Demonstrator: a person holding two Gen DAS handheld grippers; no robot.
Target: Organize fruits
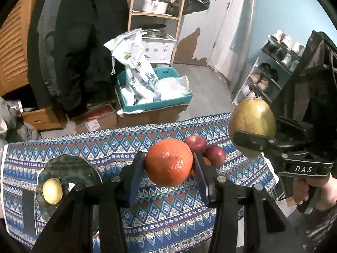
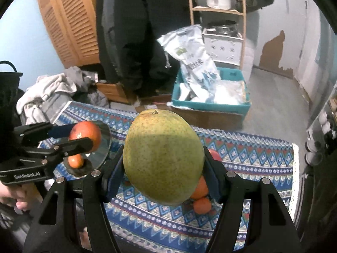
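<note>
Fruit is sorted across the patterned tablecloth (image 1: 172, 217). At far left, a glass plate (image 1: 69, 168) carries one yellow fruit (image 1: 52, 191). An orange (image 1: 169, 162) is clamped in the left gripper (image 1: 168, 168), clear of the table. At right, a green mango (image 2: 163, 158) is clamped in the right gripper (image 2: 163, 172), above the remaining fruit pile (image 2: 201, 198), presumably for transfer to the plate.

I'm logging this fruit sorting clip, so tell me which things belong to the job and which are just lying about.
Part of the job:
orange in the left tool
green pear in the right tool
red apples
glass plate with a yellow fruit

Just lying about:
teal crate
shoe rack
white pot
</note>
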